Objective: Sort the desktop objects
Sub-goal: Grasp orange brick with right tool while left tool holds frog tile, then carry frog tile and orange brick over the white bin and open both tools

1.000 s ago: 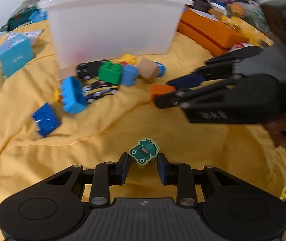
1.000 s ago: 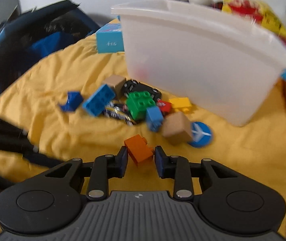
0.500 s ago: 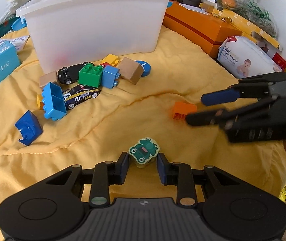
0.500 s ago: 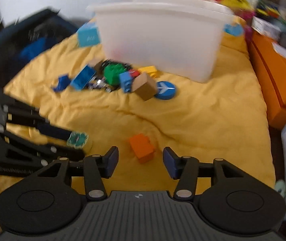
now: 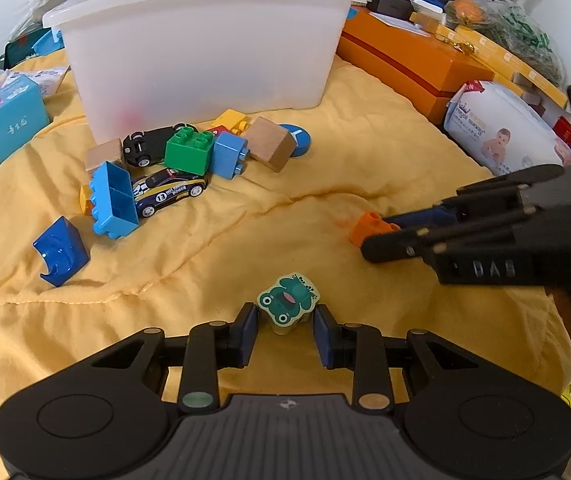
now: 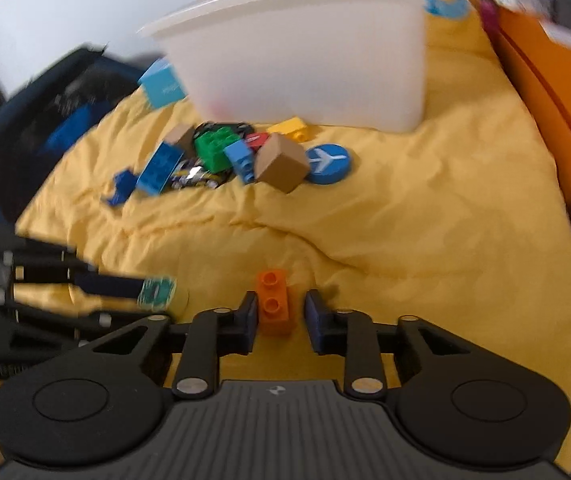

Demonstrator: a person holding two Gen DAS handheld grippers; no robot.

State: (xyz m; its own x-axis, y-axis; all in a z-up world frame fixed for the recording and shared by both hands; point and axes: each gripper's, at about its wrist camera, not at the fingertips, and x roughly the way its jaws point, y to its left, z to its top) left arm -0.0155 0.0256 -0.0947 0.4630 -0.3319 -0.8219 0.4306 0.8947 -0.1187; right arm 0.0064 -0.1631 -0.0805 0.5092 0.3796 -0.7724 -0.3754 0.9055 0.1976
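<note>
A green frog block point(image 5: 287, 303) lies on the yellow cloth between the fingers of my left gripper point(image 5: 285, 330); small gaps show at both sides, so the gripper is open around it. An orange brick point(image 6: 274, 307) lies on the cloth between the fingers of my right gripper point(image 6: 278, 320), which is open with gaps either side. The brick point(image 5: 367, 227) and right gripper point(image 5: 389, 236) also show in the left wrist view. A pile of toys sits before the white bin point(image 5: 205, 52): green brick point(image 5: 189, 151), light blue brick point(image 5: 114, 199), wooden cube point(image 5: 272, 148), two toy cars point(image 5: 169, 193).
A dark blue piece point(image 5: 61, 256) lies apart at the left. A teal box point(image 5: 11, 122) stands at the far left. An orange case point(image 5: 413, 62) and a wipes pack point(image 5: 509, 136) line the right side. A blue airplane disc point(image 6: 327, 163) lies by the wooden cube.
My right gripper carried the orange brick away from the pile, let it go on the cloth, and has now closed in around it again. My left gripper stayed around the frog block.
</note>
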